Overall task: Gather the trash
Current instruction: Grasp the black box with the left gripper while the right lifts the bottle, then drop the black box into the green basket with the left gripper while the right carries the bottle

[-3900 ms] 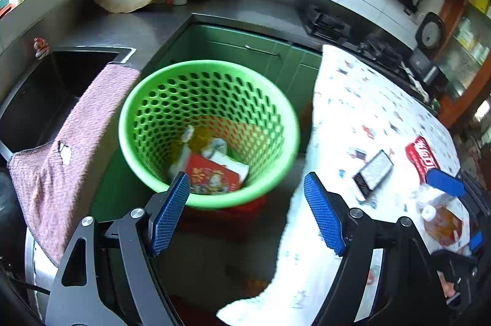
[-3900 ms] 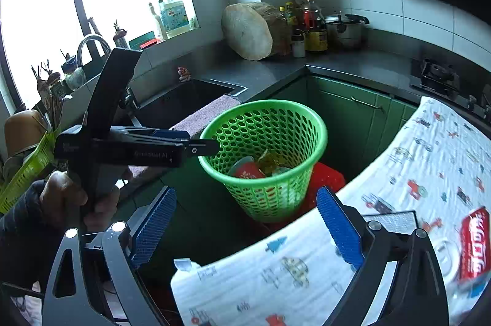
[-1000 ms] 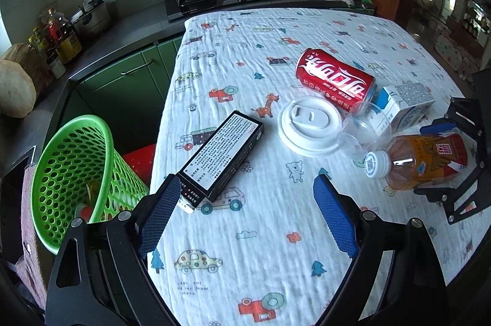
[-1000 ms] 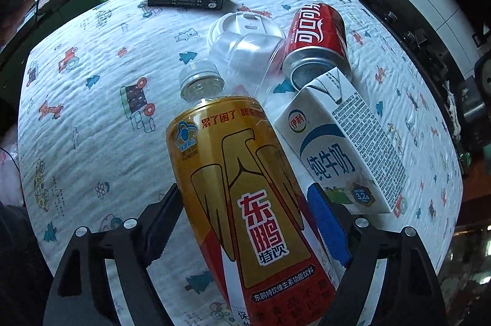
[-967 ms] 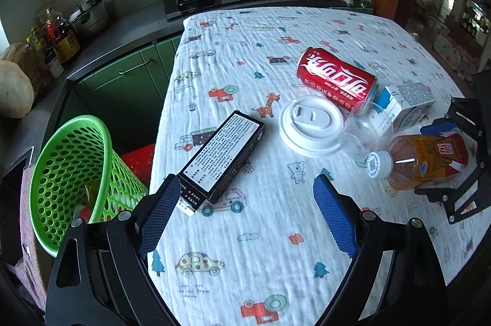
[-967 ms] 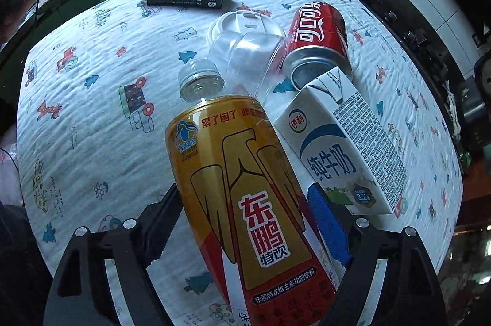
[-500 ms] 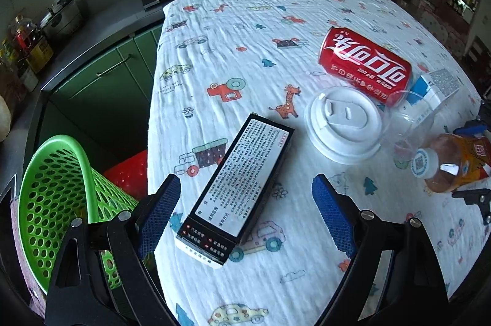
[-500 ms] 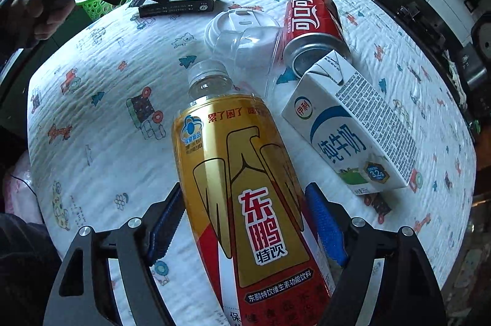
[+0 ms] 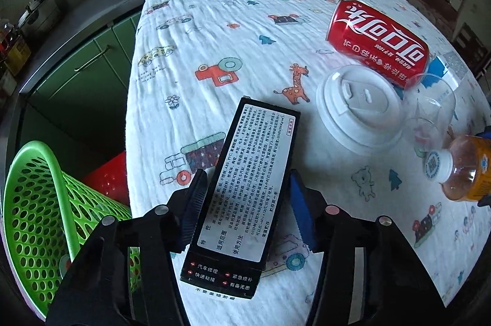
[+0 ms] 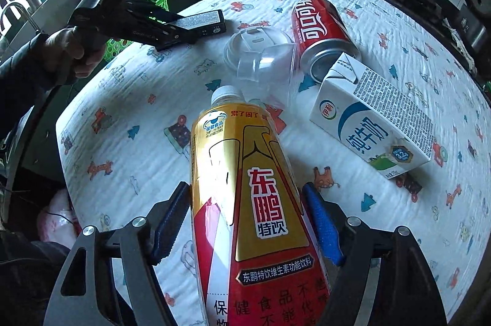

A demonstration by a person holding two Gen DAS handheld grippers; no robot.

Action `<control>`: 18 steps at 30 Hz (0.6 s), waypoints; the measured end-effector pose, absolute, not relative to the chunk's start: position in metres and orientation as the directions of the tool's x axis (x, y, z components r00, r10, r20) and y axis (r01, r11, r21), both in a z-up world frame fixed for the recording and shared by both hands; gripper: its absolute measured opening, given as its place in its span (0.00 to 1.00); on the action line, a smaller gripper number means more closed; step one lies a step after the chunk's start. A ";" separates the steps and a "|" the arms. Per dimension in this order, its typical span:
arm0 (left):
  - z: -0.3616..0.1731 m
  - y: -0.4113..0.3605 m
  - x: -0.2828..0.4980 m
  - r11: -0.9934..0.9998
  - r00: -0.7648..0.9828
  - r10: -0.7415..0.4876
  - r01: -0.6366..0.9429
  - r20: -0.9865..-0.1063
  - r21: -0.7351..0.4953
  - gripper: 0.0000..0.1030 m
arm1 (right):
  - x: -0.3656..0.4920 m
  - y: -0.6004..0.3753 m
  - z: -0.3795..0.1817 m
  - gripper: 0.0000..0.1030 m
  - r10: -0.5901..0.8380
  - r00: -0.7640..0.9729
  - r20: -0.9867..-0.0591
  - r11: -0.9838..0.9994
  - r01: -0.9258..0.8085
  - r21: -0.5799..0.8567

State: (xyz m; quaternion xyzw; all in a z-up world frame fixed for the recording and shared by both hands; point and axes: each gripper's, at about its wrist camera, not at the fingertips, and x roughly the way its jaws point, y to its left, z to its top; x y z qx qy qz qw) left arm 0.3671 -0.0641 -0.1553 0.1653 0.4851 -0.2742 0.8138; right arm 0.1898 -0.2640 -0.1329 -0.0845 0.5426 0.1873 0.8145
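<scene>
The left claw (image 9: 245, 206) has just been closing around a flat black box (image 9: 245, 188) that lies near the tabletop (image 9: 214, 19) edge closest to the green basket (image 9: 36, 203); the box sits between the jaws, the left pad against its long side, while a thin gap seems to remain at the right blue pad, so a firm grip cannot be told for sure. The right claw (image 10: 245, 221) has also just been closing, and its jaws now sit on both sides of a yellow and red drink bottle (image 10: 245, 188) lying on the printed cloth (image 10: 122, 111), cap pointing toward the middle of the tabletop; the pads appear to meet the bottle's sides. Just beyond the bottle's white cap lies a clear plastic cup (image 10: 267, 65) on its side, touching a white lid (image 10: 248, 40). A red soda can (image 10: 319, 31) lies beside them, its open end by a white milk carton (image 10: 371, 123) toward the right edge. In the right wrist view a person's hand (image 10: 73, 53) holds the left tool over the box at the far left edge. The basket stands below that edge, beside something red (image 9: 107, 182) on the floor.
</scene>
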 end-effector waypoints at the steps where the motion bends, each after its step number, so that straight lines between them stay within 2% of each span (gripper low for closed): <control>1: -0.155 -0.065 0.366 0.796 0.386 -0.281 0.605 -0.879 0.012 0.49 | 0.190 -0.263 -0.132 0.70 0.220 0.343 -0.913 0.917 -0.393 0.073; 9: -0.140 -0.051 0.357 0.811 0.440 -0.280 0.583 -0.853 0.035 0.45 | 0.197 -0.252 -0.124 0.69 0.264 0.356 -0.896 0.913 -0.393 0.112; 18: -0.105 0.007 0.355 0.883 0.528 -0.271 0.470 -0.805 0.011 0.45 | 0.210 -0.219 -0.091 0.69 0.332 0.414 -0.847 0.884 -0.449 0.128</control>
